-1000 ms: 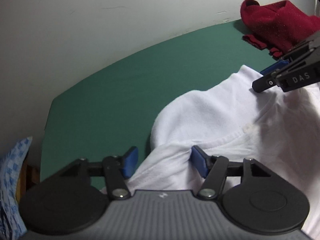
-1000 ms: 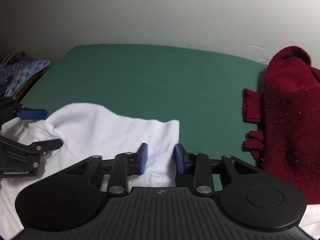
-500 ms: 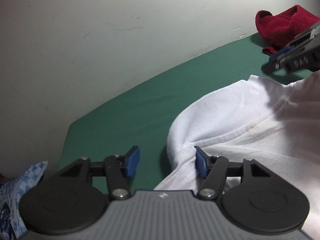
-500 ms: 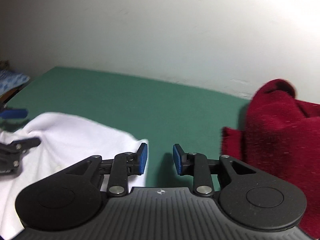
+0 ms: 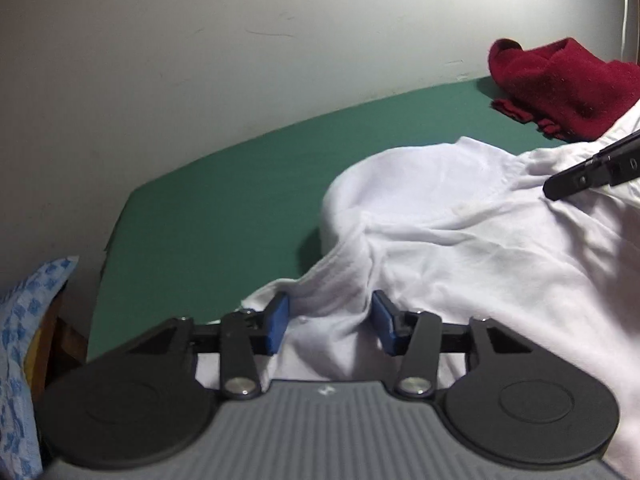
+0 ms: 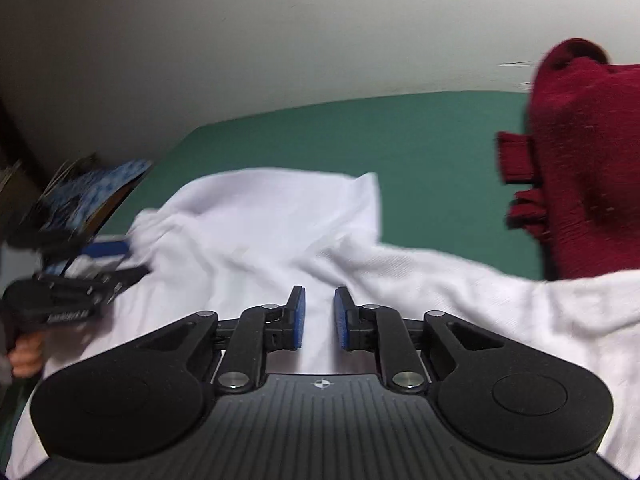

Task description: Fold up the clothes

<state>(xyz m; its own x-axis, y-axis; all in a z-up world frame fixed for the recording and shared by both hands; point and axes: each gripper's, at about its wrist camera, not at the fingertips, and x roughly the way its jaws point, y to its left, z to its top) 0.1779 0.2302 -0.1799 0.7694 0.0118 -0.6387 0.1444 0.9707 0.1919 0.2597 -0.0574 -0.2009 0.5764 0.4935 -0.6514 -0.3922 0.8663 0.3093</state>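
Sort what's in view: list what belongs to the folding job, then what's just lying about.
In the job:
- white shirt
- left gripper, open around a bunched fold
- right gripper, open over the shirt
- green table

Lying about:
- red knit garment
- blue patterned cloth, off the table's edge

A green table surface (image 5: pixel 224 200) fills the middle of the left wrist view, its far edge meeting a plain pale wall (image 5: pixel 240 40) that takes up the upper half of the frame. The wall shows a few faint scuffs. At the lower left edge, just off the table's corner, hangs a blue-and-white patterned cloth (image 5: pixel 20 320). In the right wrist view this same cloth (image 6: pixel 92 188) sits blurred at the middle left, beside the table's near corner.
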